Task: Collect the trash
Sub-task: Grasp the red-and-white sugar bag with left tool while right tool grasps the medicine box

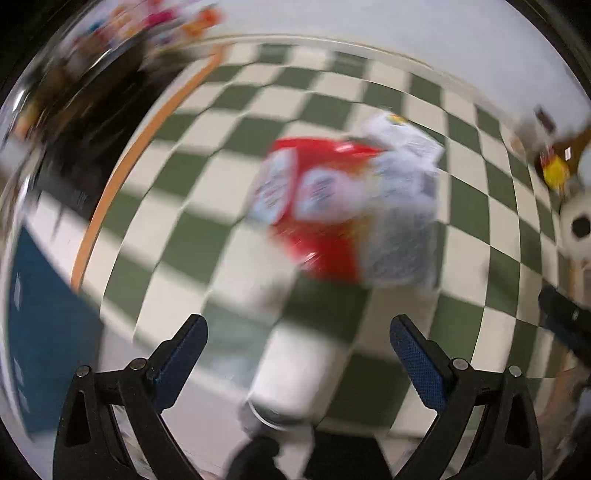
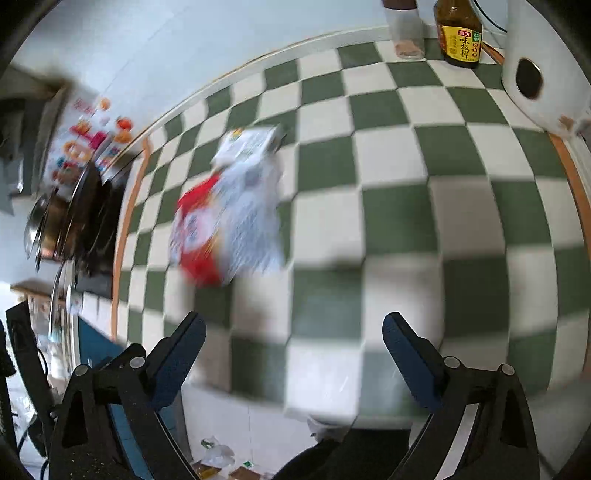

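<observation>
A crumpled red and white wrapper point(image 1: 343, 210) lies on the green and white checkered tabletop point(image 1: 207, 173), blurred by motion. My left gripper point(image 1: 298, 334) is open and empty, hovering short of the wrapper, near the table's front edge. In the right wrist view the same wrapper point(image 2: 229, 210) lies ahead and to the left on the checkered tabletop point(image 2: 406, 177). My right gripper point(image 2: 294, 332) is open and empty, well short of the wrapper. The tip of the right gripper shows at the right edge of the left wrist view point(image 1: 565, 317).
A dark sauce bottle point(image 2: 460, 33) and a clear jar point(image 2: 406, 31) stand at the table's far edge. A white round appliance point(image 2: 535, 70) sits at the far right. Dark cookware point(image 2: 85, 214) lies off the table's left side. Scraps point(image 2: 218, 454) lie on the floor below.
</observation>
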Motion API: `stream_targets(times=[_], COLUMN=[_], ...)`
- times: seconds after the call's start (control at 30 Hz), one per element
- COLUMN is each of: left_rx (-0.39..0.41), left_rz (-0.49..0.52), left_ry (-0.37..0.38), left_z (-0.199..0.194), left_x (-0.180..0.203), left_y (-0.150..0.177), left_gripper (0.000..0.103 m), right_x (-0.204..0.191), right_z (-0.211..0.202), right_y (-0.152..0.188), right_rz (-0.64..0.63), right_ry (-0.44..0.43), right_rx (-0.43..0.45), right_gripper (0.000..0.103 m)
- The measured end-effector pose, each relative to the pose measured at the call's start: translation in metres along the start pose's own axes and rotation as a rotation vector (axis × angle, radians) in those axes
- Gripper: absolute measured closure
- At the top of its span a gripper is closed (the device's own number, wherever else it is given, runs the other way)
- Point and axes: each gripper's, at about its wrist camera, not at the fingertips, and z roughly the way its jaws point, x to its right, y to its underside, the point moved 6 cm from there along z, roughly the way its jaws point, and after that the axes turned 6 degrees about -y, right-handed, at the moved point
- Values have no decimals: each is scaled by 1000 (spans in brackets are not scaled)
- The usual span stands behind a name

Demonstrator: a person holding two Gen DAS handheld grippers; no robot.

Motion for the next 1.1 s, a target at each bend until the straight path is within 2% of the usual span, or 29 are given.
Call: stream_targets(times=[0.13,0.23,0.27,0.33,0.37,0.4,0.43,0.47,0.5,0.6,0.7,0.83,1.0,1.1], left_rx=[-12,-85,-111,-143,-115,-112,-107,-90,-85,-67,-2,81,179,193], left_rz=[139,175,177,176,141,122,122,132,145,152,100,7,-97,-136], left_ry=[-29,-30,-15,6,50,93,94,96,99,63,23,-37,-207,-282], left_z=[27,61,72,87,85,86,84,81,79,68,45,10,-11,-7], left_x=[59,83,88,90,86,82,79,77,75,65,39,-4,-56,-79], left_y=[-36,-51,-54,-56,-60,-61,-61,-61,-61,-61,-66,-72,-90,-103], left_gripper=[2,3,7,22,33,40,47,66,76,86,88,89,89,89], right_x=[59,96,107,126,132,139,142,145,148,150,130,75,-17,-67], right_z=[7,11,12,15,17,19,21,24,23,29,39,54,88,125], right_y=[-50,-66,-69,-72,-72,-74,-74,-76,-76,-79,-90,-112,-141,-157], right_rz=[86,152,168,194,201,210,212,211,210,203,146,-1,-199,-316], right_ry=[39,57,64,77,81,84,87,91,93,84,64,15,-54,-37], right_rx=[4,-7,-12,-19,-22,-29,-33,-39,-42,-59,-79,-99,-115,-103], right_gripper=[5,5,5,5,5,5,5,5,5,5,5,5,5,5])
